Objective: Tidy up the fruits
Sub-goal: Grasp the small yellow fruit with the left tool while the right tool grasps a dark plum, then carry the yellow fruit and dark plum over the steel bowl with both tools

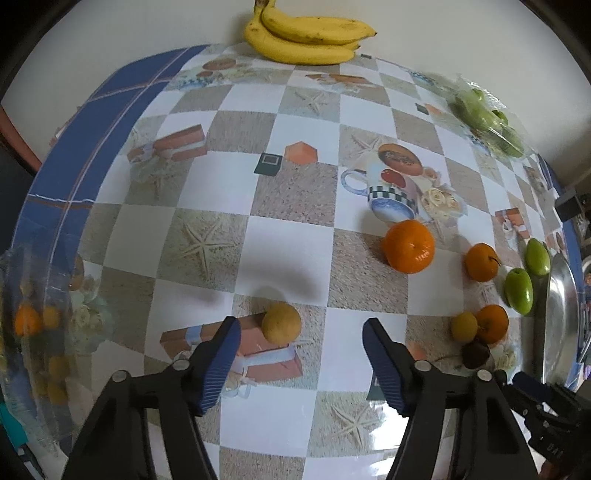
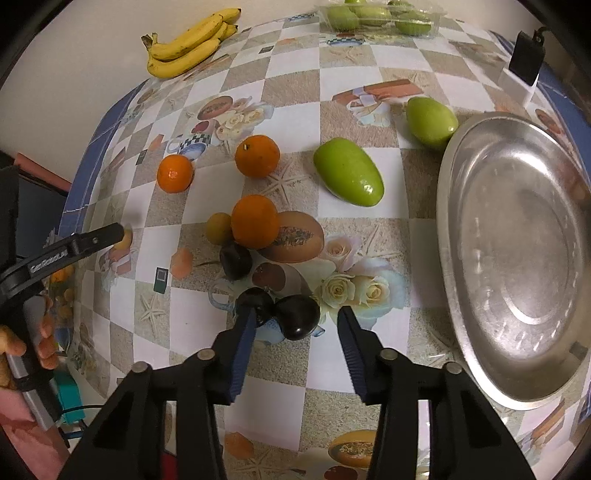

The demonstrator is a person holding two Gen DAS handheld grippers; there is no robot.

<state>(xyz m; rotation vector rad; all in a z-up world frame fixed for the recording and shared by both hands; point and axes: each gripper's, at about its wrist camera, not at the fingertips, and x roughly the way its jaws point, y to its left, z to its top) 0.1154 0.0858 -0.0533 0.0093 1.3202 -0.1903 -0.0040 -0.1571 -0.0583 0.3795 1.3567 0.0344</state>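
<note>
Fruits lie loose on the checked tablecloth [image 2: 291, 122]; steel plate [image 2: 517, 258] is the landmark, and it holds nothing.

Right gripper [image 2: 297, 328]: jaws spread, nothing pinched, lined up on a dark plum [image 2: 298, 316] that sits between the fingertips, well left of the plate. A second plum [image 2: 255, 301] touches it on the side away from the plate, right at the left finger [image 2: 243, 343].

Doing it well, my read:
- Drop lower so the pads bracket only the near plum; keep the left finger in the seam between the two plums or it'll knock the neighbour away.
- Close gently: round, smooth skin will likely squirt out if squeezed off-centre.
- Lift straight up, carry over the plate rim, release low so it doesn't roll.

Left gripper [image 1: 301, 345]: also spread and holding nothing, hovering by a small yellow fruit [image 1: 281, 322] that lies just inside its left finger, far from the plate.

Farther from the plate than the plums: a third plum [image 2: 235, 260], an orange [image 2: 255, 221] and a yellowish fruit [image 2: 218, 228] clustered together, plus two more oranges [image 2: 257, 156] [image 2: 175, 173]. Two green fruits [image 2: 348, 176] [image 2: 431, 121] sit nearest the plate; one is just beside its rim.

Containers:
- Clear bowl [image 1: 40, 332], on the table side opposite the plate: orange and yellow pieces show through the wall, too blurred to count.
- Clear clamshell [image 2: 380, 16] at the far edge beyond the plate: green fruits inside.
- Bananas [image 2: 188, 42] lie loose at the far edge.
</note>
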